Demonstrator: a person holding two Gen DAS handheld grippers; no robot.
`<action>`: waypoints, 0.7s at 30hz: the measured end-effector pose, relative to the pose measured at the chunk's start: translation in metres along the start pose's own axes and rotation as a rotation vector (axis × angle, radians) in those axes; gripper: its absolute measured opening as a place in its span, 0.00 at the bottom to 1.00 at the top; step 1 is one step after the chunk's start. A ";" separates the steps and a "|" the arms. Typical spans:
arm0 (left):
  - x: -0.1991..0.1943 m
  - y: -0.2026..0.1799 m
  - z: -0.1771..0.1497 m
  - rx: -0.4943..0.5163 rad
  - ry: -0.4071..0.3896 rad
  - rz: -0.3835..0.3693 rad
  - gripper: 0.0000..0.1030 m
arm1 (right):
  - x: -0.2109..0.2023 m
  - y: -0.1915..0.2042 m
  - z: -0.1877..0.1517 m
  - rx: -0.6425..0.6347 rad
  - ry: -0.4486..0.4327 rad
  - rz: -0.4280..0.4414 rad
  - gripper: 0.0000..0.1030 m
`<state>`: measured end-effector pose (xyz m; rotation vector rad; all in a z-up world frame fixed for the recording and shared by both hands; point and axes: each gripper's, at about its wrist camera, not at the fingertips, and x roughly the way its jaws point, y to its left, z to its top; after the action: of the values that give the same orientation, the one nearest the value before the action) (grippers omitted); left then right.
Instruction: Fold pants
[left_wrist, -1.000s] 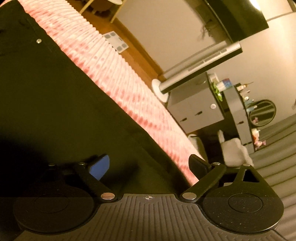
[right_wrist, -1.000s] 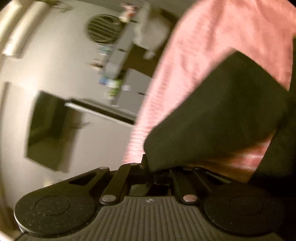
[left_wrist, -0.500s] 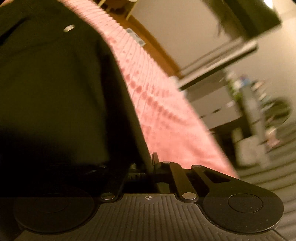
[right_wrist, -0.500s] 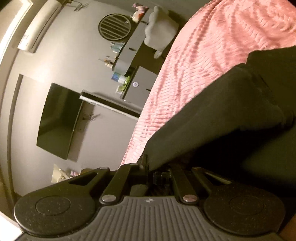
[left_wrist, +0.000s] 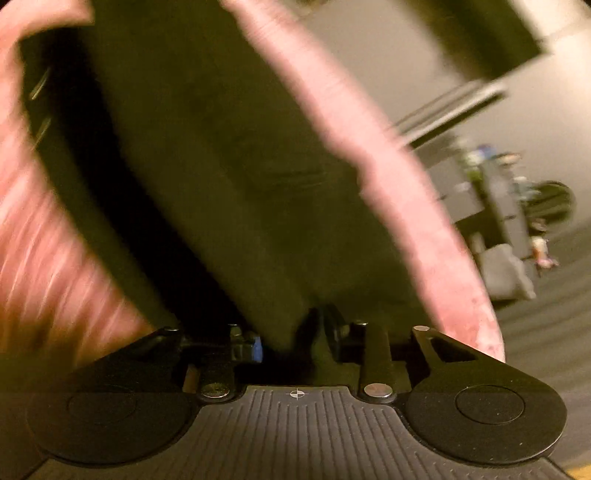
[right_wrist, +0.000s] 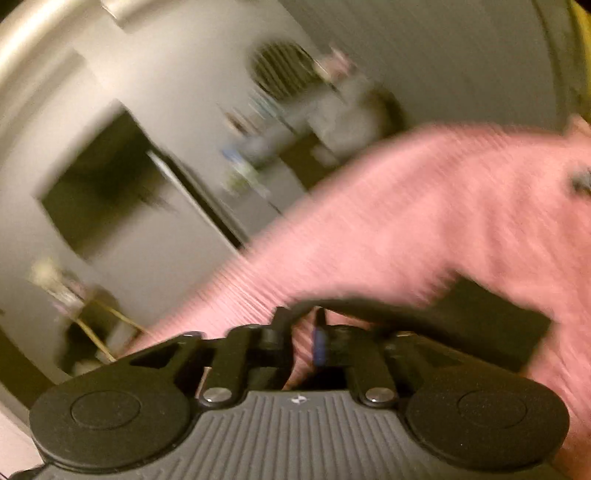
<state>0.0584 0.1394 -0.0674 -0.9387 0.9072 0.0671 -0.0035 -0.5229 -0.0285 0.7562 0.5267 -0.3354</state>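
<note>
The dark pants (left_wrist: 207, 155) hang and spread over the pink ribbed bedspread (left_wrist: 413, 206). My left gripper (left_wrist: 291, 332) is shut on a fold of the pants, with the cloth rising straight from between the fingers. In the right wrist view the pants (right_wrist: 480, 314) lie as a dark patch on the pink bedspread (right_wrist: 424, 221). My right gripper (right_wrist: 301, 332) has its fingers a small gap apart, with a thin dark edge of cloth across the tips and pink bedspread showing between them. Both views are motion-blurred.
Beyond the bed edge stand a grey cabinet with small items (left_wrist: 491, 192), a wall-mounted dark screen (right_wrist: 99, 192) and a round vent (right_wrist: 284, 70). A white stool or cushion (left_wrist: 506, 273) sits on the floor by the cabinet.
My left gripper closed on the pants and lifted the cloth, swinging across the bed. My right gripper swung away, its fingers parted slightly and most of the cloth slid out of it.
</note>
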 end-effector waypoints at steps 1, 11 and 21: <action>0.001 0.010 -0.001 -0.052 0.035 -0.014 0.44 | 0.007 -0.016 -0.007 0.065 0.043 -0.044 0.36; -0.035 0.026 0.019 -0.204 -0.011 -0.017 0.70 | 0.017 -0.068 -0.005 0.366 -0.057 0.121 0.65; -0.073 -0.012 0.041 -0.091 -0.167 -0.029 0.78 | -0.006 -0.031 0.032 0.168 -0.153 0.096 0.03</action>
<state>0.0428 0.1855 0.0025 -1.0149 0.7413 0.1612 -0.0121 -0.5668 -0.0231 0.9075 0.3192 -0.3478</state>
